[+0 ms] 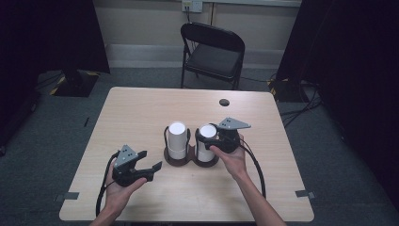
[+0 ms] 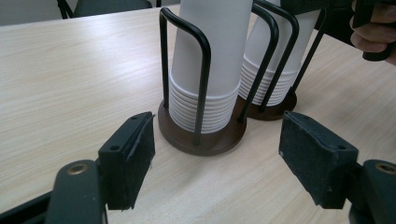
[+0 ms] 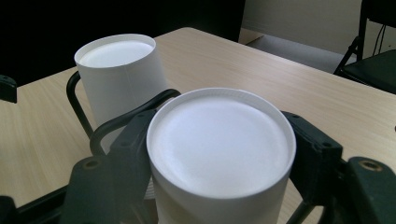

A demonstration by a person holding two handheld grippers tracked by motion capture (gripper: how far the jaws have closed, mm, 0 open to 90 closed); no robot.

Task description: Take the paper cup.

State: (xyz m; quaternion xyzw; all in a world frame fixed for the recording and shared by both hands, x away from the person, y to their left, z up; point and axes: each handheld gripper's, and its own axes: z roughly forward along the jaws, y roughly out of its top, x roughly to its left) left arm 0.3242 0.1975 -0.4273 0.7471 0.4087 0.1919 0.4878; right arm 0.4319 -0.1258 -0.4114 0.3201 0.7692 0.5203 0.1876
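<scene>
High view showed the table (image 1: 141, 108), pale wood, with a folding chair (image 1: 214, 49) beyond its far edge. Near the table's middle stood two wire racks side by side, their brown bases touching or nearly so, each holding an inverted stack of white paper cups. The left stack (image 1: 177, 140) stood untouched in its rack (image 1: 176, 157); the right stack (image 1: 206, 141) stood in its own rack (image 1: 207, 161).

The right gripper (image 1: 217, 140) sat at the top of the right stack, and in the right gripper view its jaws had closed on the top cup (image 3: 219, 154), one pad on either side just below the rim, pressing the wall. The left gripper (image 1: 141, 167) rested low near the table's front left, apart from the racks, its jaws wide apart with nothing between them; in the left gripper view the pads framed the left rack's base (image 2: 201, 135) from a short way off.

The step in hand looked to be taking one cup off the right stack, with the grip made and the lift not yet begun. Next would likely be a straight upward pull, so the cup cleared the wire loops and came free of the cup below; the left gripper might need to steady the rack.
</scene>
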